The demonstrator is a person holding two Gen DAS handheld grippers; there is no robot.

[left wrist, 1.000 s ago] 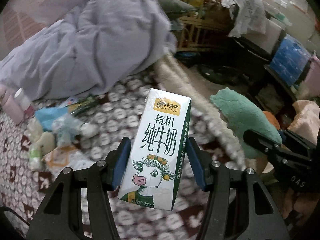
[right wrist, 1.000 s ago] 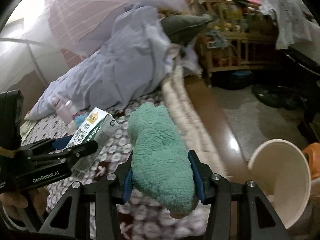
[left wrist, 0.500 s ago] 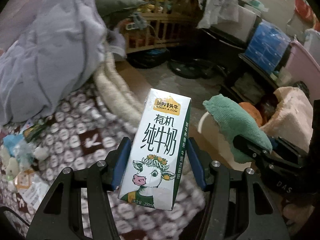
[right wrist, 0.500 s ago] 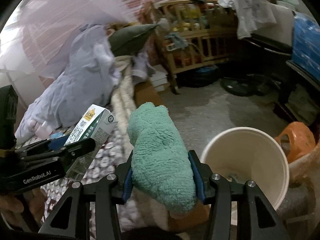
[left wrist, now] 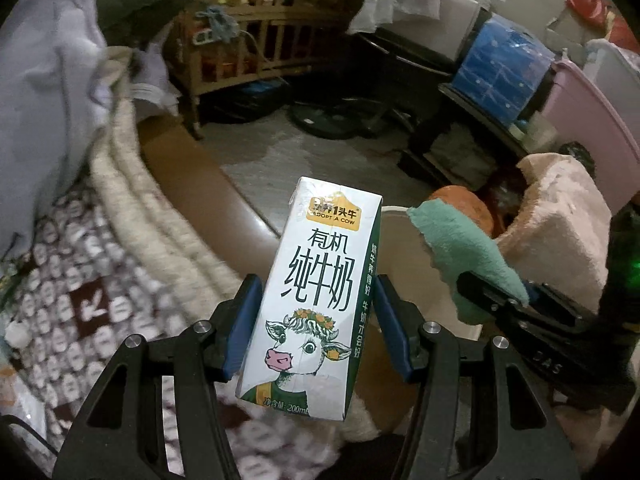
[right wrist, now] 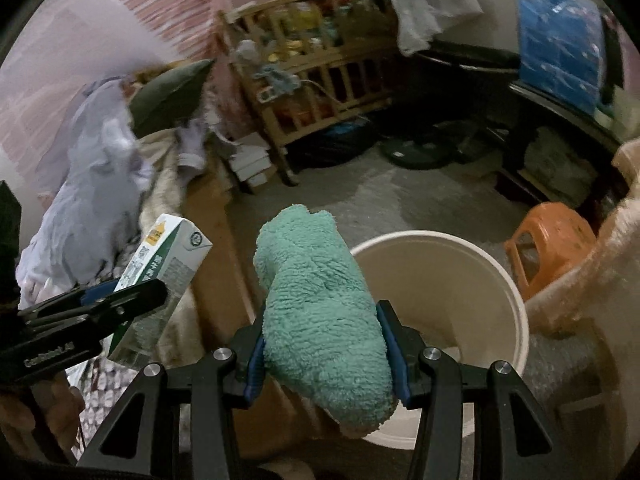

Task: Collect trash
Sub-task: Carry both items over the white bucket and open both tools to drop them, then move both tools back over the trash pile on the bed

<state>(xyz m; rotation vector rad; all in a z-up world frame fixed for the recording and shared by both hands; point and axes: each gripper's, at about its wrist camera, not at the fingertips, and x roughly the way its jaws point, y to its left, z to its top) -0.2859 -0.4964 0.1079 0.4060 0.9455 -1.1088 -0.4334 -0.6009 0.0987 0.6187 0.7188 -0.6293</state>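
Note:
My left gripper [left wrist: 316, 328] is shut on a white and green milk carton [left wrist: 316, 296] with a cow picture, held upright over the bed's edge. The carton also shows in the right wrist view [right wrist: 160, 276], left of my right gripper. My right gripper [right wrist: 326, 354] is shut on a fuzzy green cloth [right wrist: 320, 312], held just left of and above a cream bucket [right wrist: 480, 272] on the floor. In the left wrist view the green cloth [left wrist: 460, 252] and the bucket's rim [left wrist: 394, 210] lie right of the carton.
A bed with a patterned blanket [left wrist: 80, 300] and a grey quilt [right wrist: 92, 184] lies on the left. An orange stool [right wrist: 552, 240] stands right of the bucket. A wooden crib [right wrist: 320, 92], a blue box [left wrist: 500, 68] and a pink tub [left wrist: 592, 120] stand behind.
Both grippers have swung right, away from the bed and toward the floor. The bucket is now closer and more fully under the right gripper. Both holds are unchanged.

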